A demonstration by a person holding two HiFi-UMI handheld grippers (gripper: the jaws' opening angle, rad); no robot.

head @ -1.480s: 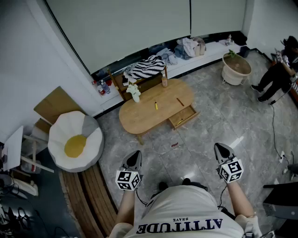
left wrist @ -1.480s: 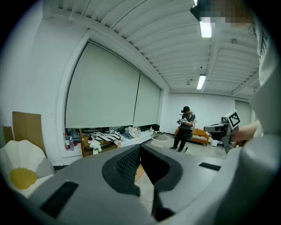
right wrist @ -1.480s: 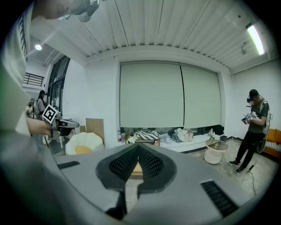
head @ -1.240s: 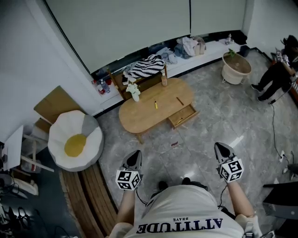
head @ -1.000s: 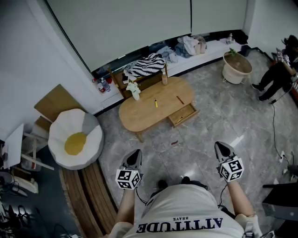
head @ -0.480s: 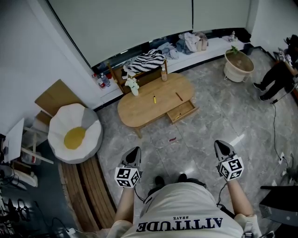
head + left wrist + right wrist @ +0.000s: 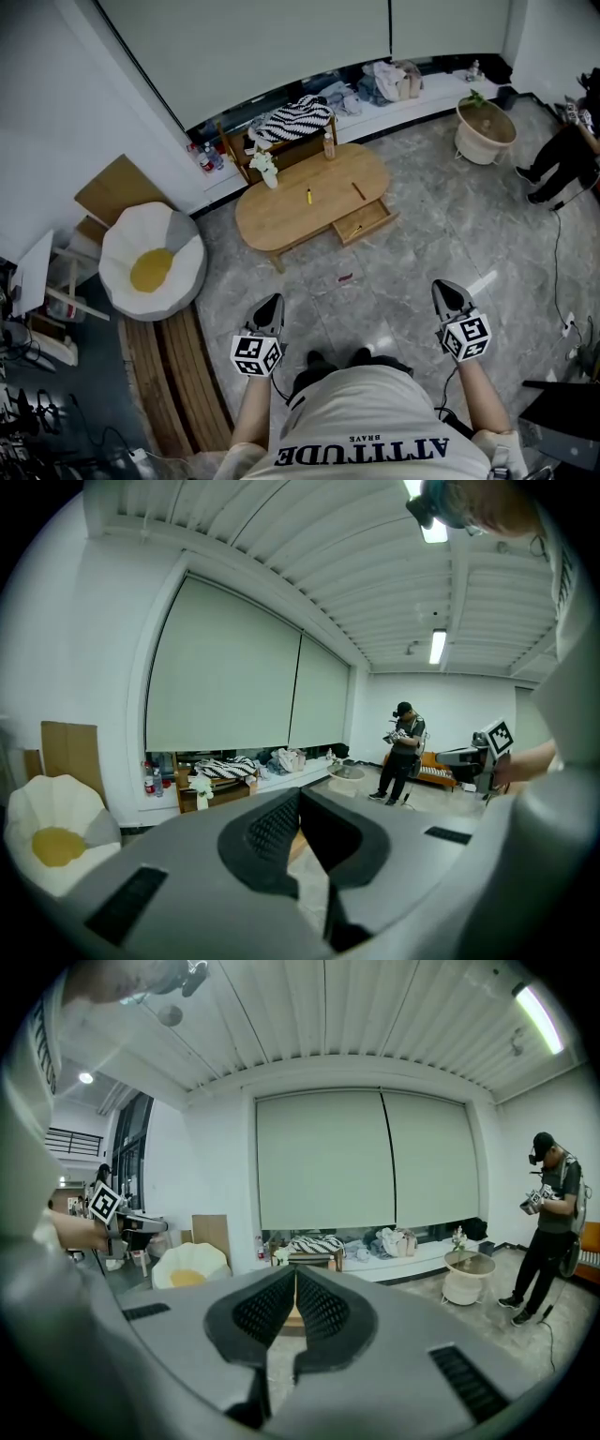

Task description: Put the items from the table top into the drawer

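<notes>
Left gripper [image 7: 271, 306]: riding clenched and empty, nothing being within reach;
Right gripper [image 7: 446, 292]: likewise pinching nothing;
Yellow pen [image 7: 308, 196]: lying on the wooden table [image 7: 281, 217], well apart from both;
Drawer [image 7: 373, 217]: standing pulled open, awaiting items

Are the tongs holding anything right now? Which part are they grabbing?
Nothing is held. The left tongs and the right tongs are both shut and empty, well apart from the wooden table where the items lie.
</notes>
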